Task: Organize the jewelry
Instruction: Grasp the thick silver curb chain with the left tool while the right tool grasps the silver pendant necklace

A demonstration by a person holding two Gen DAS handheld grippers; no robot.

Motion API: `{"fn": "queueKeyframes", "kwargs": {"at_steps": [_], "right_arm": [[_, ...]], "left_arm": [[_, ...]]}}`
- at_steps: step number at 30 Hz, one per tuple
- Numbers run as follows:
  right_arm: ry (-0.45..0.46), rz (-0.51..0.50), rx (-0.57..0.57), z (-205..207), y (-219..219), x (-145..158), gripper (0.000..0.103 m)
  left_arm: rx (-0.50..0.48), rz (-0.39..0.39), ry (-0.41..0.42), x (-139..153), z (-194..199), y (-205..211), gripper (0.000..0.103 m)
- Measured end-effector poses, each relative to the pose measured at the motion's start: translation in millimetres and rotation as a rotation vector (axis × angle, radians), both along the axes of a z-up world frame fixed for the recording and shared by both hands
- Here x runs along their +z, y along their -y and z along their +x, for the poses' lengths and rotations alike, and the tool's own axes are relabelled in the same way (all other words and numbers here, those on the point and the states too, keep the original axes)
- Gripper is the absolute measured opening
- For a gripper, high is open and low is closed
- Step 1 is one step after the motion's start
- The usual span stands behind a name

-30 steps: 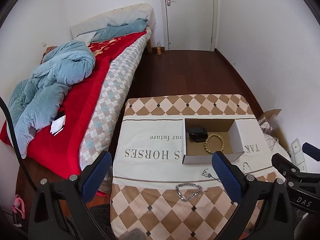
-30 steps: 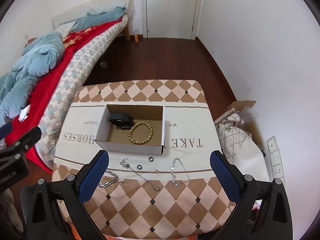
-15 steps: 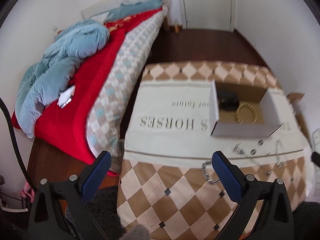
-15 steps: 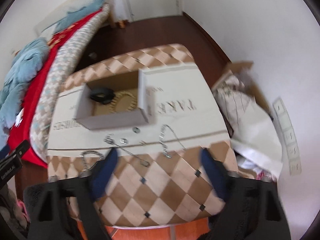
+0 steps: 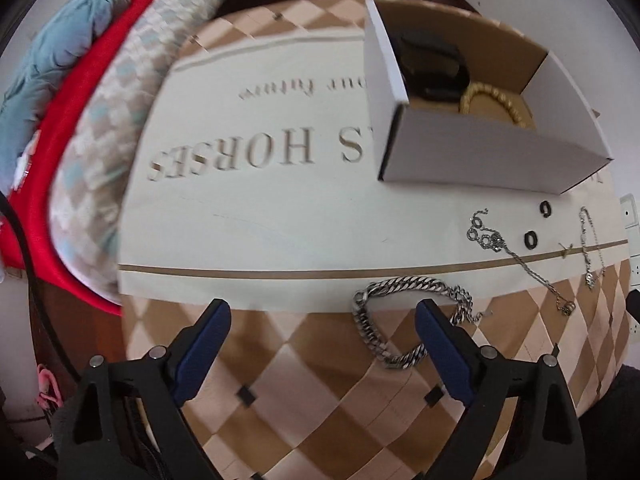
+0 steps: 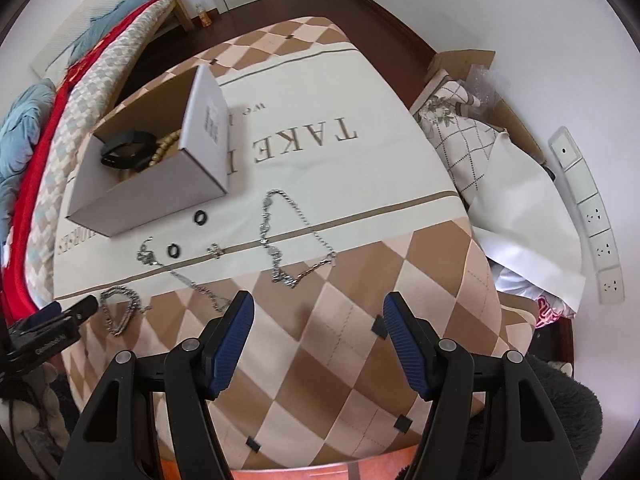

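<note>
A white cardboard box (image 5: 480,152) (image 6: 152,200) on the cloth-covered table holds a black band (image 5: 432,68) (image 6: 124,152) and a wooden bead bracelet (image 5: 496,100) (image 6: 168,144). In front of it lie a thick silver chain bracelet (image 5: 400,320) (image 6: 120,312), two black rings (image 5: 531,239) (image 6: 173,250), a thin necklace (image 5: 520,260) (image 6: 192,284) and a silver chain (image 5: 588,248) (image 6: 280,240). My left gripper (image 5: 322,316) is open and empty, its right finger beside the thick bracelet. My right gripper (image 6: 318,308) is open and empty, just short of the silver chain.
A bed (image 5: 80,80) with red sheet and blue duvet stands left of the table. A carton with cloths and white paper (image 6: 500,152) sits on the floor to the right. Wall sockets (image 6: 592,216) are at the far right.
Both grippers have dropped down and moved in close to the table's near side. The left one now sits by the thick bracelet, the right one by the silver chain.
</note>
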State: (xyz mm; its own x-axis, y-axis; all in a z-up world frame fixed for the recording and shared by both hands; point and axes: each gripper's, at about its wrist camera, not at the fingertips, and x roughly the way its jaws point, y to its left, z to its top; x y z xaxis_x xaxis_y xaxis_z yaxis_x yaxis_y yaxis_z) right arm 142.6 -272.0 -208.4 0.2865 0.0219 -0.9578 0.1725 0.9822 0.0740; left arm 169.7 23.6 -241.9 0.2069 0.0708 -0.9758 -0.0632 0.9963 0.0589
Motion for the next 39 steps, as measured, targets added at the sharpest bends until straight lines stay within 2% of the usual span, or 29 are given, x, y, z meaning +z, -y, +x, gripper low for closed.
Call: {"fn": "queueKeyframes", "kwargs": {"at_steps": [2,3,5,6,7,9,10,13,18,20,22,23,24,26,31,39], "right_arm": [[-0.012,-0.013,0.009,3.7,-0.2,-6.9,0.069],[-0.015,-0.014,0.012,5.4,-0.2,-8.0,0.069],[-0.017,-0.022,0.021,10.9,-0.3,-11.7,0.069],[-0.016,-0.021,0.023,12.3,-0.4,-12.0,0.069],[-0.014,-0.01,0.025,13.9,-0.7,-12.8,0.069],[-0.013,0.026,0.036,16.6,-4.5,-14.2,0.069],[-0.012,0.043,0.047,16.3,-8.0,-14.5,0.069],[-0.011,0.098,0.11,14.1,-26.5,-17.1,0.069],[-0.034,0.088,0.19,9.1,-60.7,-31.5,0.067],[-0.05,0.083,0.206,9.3,-70.4,-39.6,0.051],[-0.038,0.058,0.218,6.1,-78.4,-43.8,0.046],[-0.028,0.043,0.237,6.0,-84.1,-44.4,0.037],[-0.026,0.023,0.248,5.0,-89.1,-46.0,0.033],[-0.02,-0.033,0.267,3.2,-99.3,-47.1,0.012],[-0.002,0.0,0.251,-0.4,-104.2,-42.5,0.009],[0.084,0.093,0.216,1.5,-85.3,7.8,0.009]], "left_arm": [[-0.008,0.001,-0.008,-6.7,3.1,4.6,0.083],[-0.014,0.001,-0.013,-9.4,4.0,6.9,0.07],[-0.017,-0.025,0.002,-10.3,4.2,8.9,0.058],[-0.024,-0.04,0.009,-9.6,3.8,10.0,0.046],[-0.034,-0.055,0.014,-8.6,3.6,11.5,0.028],[-0.056,-0.042,0.019,-6.2,3.9,15.5,0.009],[-0.069,-0.039,0.016,-6.3,4.0,17.4,0.006],[-0.09,-0.026,0.014,-5.7,1.6,17.5,0.005],[-0.076,-0.011,0.019,-4.4,-2.2,6.6,0.005],[-0.066,-0.011,0.02,-3.3,-6.0,1.5,0.005],[-0.065,-0.008,0.023,-1.9,-9.4,-1.5,0.005],[-0.063,-0.009,0.025,-0.9,-10.9,-3.2,0.005],[-0.062,-0.008,0.029,0.2,-11.7,-4.2,0.005],[-0.06,-0.006,0.039,4.2,-13.8,-5.8,0.005],[-0.063,-0.014,0.072,21.4,-18.2,-6.2,0.005],[-0.081,-0.049,0.15,69.6,-16.8,-7.6,0.005]]}}
